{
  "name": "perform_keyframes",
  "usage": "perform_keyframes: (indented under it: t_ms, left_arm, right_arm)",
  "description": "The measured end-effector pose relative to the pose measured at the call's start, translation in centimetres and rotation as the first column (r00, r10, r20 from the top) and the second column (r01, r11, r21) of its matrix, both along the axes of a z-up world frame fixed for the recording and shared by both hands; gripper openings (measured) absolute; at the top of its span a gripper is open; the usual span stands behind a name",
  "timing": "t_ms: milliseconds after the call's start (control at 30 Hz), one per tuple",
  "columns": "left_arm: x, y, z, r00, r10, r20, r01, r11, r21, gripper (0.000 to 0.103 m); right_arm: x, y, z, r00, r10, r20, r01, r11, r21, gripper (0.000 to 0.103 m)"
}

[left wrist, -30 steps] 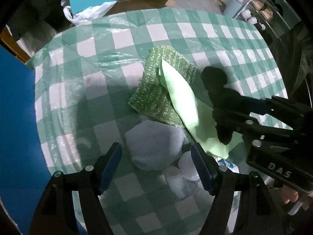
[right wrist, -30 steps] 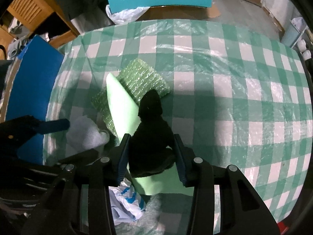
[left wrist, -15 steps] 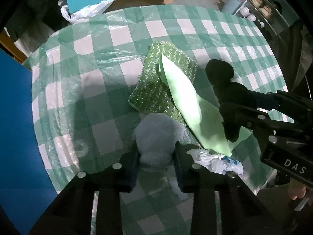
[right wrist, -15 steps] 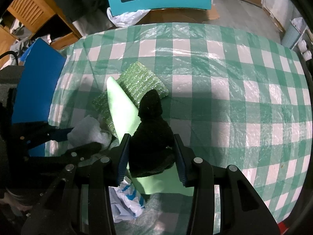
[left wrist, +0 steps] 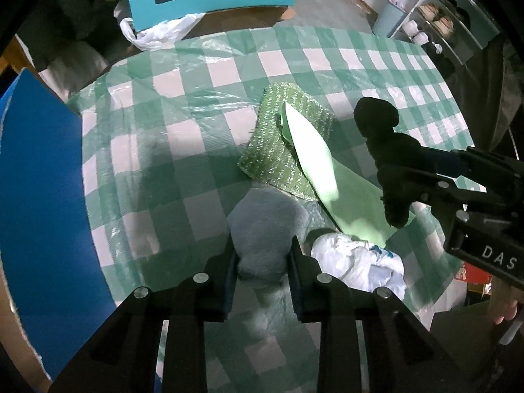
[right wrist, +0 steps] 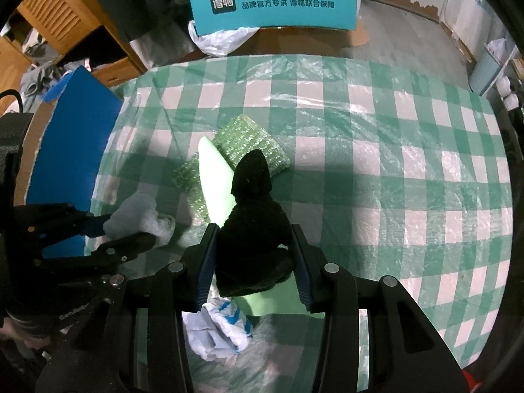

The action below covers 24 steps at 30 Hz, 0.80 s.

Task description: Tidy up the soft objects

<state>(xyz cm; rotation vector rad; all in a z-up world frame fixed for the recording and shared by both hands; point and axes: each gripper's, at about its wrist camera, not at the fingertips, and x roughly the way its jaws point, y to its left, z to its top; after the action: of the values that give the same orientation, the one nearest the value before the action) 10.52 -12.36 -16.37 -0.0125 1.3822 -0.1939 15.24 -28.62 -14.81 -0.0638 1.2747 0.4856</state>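
Left tool (left wrist: 262,255) is pinched on a grey-white fluffy wad (left wrist: 265,229), its two fingers pressed into the wad's sides near the near-left edge of the tabletop (left wrist: 196,131), which carries a green-and-white checked cloth under clear plastic film. Right tool (right wrist: 253,258) grips a black soft piece (right wrist: 253,229); the piece bulges up between the blue-padded fingers and tapers to a point toward the far side. In the left wrist view the black piece (left wrist: 386,150) sits at the right, above a pale green sheet (left wrist: 311,157) that lies partly folded over a sparkly green scouring cloth (left wrist: 271,150). The scouring cloth lies flat just beyond the fluffy wad and left of the black piece. A crumpled white wrapper with blue print (left wrist: 357,262) lies at the near edge, between the two tools, touching the near end of the pale green sheet. Writing: the right tool's body reads "DAS" (left wrist: 497,257) in the left wrist view; the left tool's body shows small lettering in the right wrist view, too blurred to read with confidence. A teal sign (right wrist: 271,3) beyond the far edge carries white Chinese text and a dark logo block. A blue board (left wrist: 36,196) stands at the left of the tabletop; a white plastic bag (right wrist: 219,41) lies under the sign.
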Motion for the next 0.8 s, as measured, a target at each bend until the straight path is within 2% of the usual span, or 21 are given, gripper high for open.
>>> perform_keyframes:
  t_ms: [800]
  left_arm:
    - [-3.8, 3.1, 6.4, 0.991, 0.027, 0.129, -0.026, 1.000, -0.006, 0.028]
  right_arm:
    - [-2.9, 2.7, 5.8, 0.994, 0.062, 0.089, -0.066, 0.997, 0.039, 0.042]
